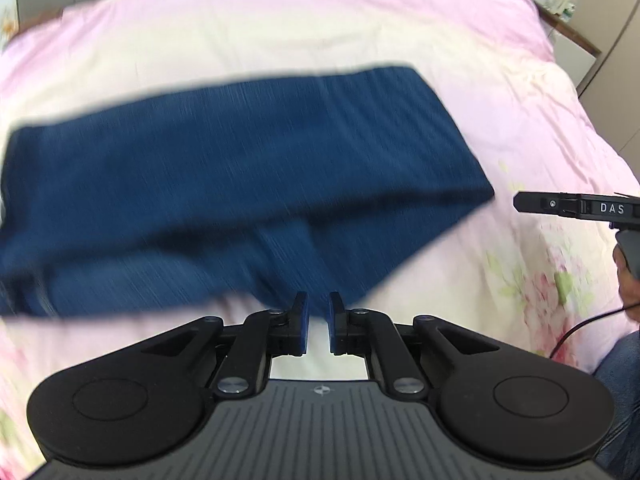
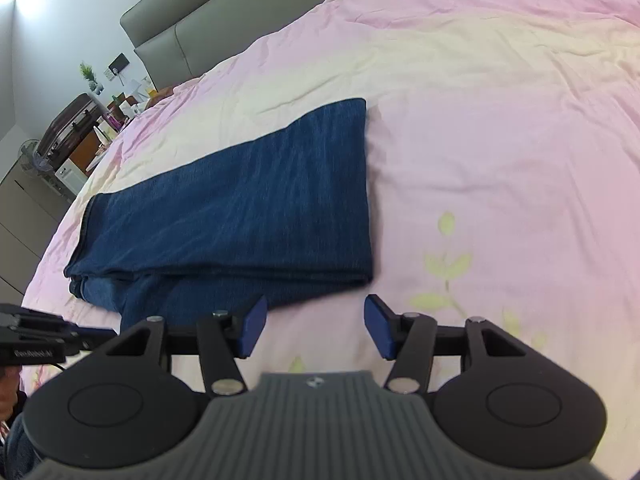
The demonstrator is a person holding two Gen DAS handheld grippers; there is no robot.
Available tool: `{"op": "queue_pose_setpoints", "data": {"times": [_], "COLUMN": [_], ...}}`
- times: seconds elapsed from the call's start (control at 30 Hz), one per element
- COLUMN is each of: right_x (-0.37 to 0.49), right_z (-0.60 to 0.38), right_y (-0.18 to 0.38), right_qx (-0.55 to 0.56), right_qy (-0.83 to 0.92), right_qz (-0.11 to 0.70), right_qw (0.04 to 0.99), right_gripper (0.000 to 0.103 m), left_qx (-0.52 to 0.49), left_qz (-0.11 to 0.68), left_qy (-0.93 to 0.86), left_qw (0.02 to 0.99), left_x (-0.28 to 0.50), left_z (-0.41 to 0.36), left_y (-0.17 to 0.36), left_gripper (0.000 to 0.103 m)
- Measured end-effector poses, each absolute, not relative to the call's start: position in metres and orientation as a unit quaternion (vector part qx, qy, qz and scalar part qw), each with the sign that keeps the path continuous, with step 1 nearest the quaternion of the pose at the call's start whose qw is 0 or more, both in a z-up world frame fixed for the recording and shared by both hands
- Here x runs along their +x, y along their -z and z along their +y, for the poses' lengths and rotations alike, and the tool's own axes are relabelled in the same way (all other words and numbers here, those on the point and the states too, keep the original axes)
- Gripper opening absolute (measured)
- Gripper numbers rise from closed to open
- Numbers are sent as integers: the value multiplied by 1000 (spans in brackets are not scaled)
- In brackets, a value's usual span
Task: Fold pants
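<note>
The dark blue pants [image 1: 240,184] lie folded flat on the pink bedspread [image 1: 320,20], with an upper layer over a lower one that sticks out toward me. My left gripper [image 1: 319,322] hovers at their near edge with a narrow gap between its blue pads, holding nothing. The view is motion-blurred. In the right wrist view the pants [image 2: 248,216] lie ahead and left. My right gripper [image 2: 316,330] is wide open and empty just short of their near right corner. It also shows in the left wrist view [image 1: 576,208] at the right.
A grey headboard [image 2: 208,24] stands at the far end of the bed. A suitcase [image 2: 68,124] and cluttered furniture stand beyond the bed's left side. A bedside shelf [image 1: 568,20] is at the far right. My jeans-clad leg [image 1: 624,380] is close at the right.
</note>
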State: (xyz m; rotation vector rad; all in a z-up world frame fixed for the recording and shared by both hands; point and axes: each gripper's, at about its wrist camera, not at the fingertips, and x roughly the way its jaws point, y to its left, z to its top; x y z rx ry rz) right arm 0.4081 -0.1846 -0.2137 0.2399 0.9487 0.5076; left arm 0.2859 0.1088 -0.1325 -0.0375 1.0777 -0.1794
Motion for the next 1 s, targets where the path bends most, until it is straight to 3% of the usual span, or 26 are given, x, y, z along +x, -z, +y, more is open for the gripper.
{"op": "queue_pose_setpoints", "data": {"times": [0.3,0.7,0.87,1.0], "right_x": [496,583,599,597], "right_z": [-184,-173,-178,-176], "right_y": [217,258,284,279], "right_qx": [127,210,272,263], "right_qy": [-260,-284,-284,-290], "right_qz": [494,539,555,553], "right_qw": [820,764,733,735], "right_gripper": [51,43,28,24], "left_qx": [115,185,197,222], "left_qz": [505,545,566,564], "left_qy": [139,239,254,270], "left_qw": [844,782,759,748], "left_x": [349,401,412,418], "left_z": [128,137,131,130], "left_y": [137,184,204,186], "left_gripper": [10,10,11,11]}}
